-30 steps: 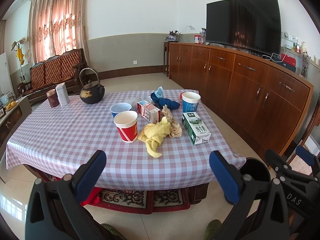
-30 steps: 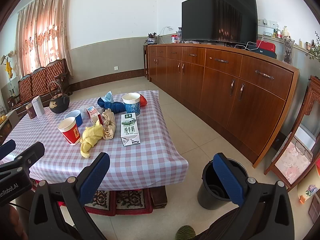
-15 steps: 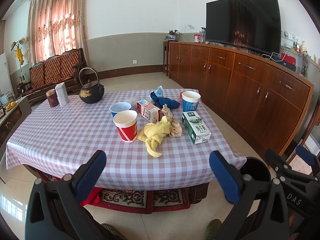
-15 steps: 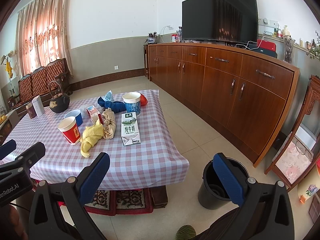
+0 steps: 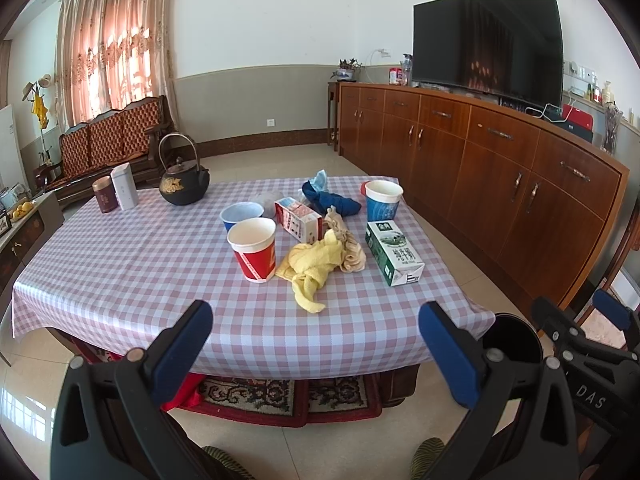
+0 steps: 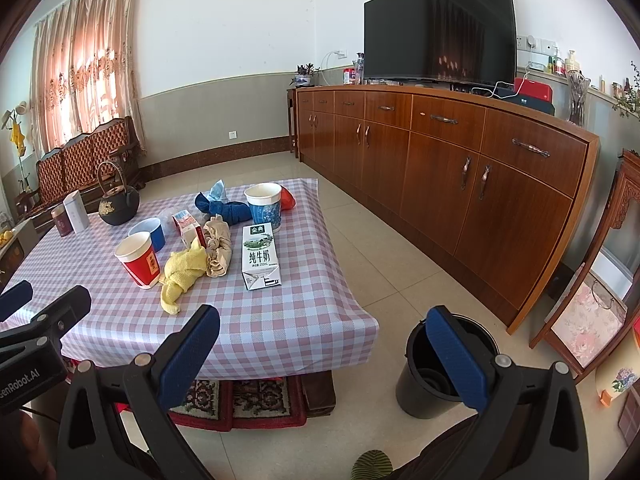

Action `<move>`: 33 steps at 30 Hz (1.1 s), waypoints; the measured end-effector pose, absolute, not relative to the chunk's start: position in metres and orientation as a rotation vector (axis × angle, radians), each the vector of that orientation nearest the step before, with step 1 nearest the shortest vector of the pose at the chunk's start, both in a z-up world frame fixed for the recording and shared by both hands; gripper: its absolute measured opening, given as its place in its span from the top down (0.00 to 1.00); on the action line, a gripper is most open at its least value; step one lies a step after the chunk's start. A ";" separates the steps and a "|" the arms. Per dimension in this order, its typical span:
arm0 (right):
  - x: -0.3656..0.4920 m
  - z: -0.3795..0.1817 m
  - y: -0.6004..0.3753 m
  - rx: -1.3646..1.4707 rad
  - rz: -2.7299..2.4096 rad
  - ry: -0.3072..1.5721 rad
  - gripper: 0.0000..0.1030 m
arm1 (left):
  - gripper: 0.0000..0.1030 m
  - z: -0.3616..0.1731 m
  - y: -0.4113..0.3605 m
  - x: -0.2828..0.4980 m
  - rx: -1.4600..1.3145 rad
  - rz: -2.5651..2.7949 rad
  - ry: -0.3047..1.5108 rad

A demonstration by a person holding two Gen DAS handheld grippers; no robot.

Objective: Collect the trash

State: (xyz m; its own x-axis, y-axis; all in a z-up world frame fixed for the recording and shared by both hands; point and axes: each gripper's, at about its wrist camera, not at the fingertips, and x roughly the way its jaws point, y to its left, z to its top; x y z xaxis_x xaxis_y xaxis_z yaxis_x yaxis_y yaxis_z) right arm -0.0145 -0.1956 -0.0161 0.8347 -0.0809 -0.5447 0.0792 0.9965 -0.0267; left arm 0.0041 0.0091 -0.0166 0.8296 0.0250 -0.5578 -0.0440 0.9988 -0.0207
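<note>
Left gripper and right gripper: jaws wide, empty; glossy checked tablecloth; crumpled yellow cloth; boxy milk carton; round black bin near right.

Tablecloth: smooth checked vinyl, faint sheen. Red cup, blue cup: paper, matt. Milk carton: printed coated card, slight gloss. Yellow rag: soft, nubby cloth. Teapot: dark cast metal, dull. Bin: black plastic, semi-gloss. Sideboard: polished wood, metal handles. Floor: glossy tile. Gripper pads: matt blue, rubbery.
</note>
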 end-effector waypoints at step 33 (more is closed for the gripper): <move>0.064 -0.058 -0.175 0.023 0.017 0.707 0.00 | 0.00 -0.056 0.056 0.059 -0.050 0.146 0.652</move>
State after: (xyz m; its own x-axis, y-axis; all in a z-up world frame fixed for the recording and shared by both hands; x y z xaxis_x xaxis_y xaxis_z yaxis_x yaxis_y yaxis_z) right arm 0.0643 -0.1753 -0.0580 0.7605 0.0236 -0.6489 -0.0078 0.9996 0.0272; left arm 0.0594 0.0563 -0.0565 0.7849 0.1198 -0.6079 -0.1514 0.9885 -0.0006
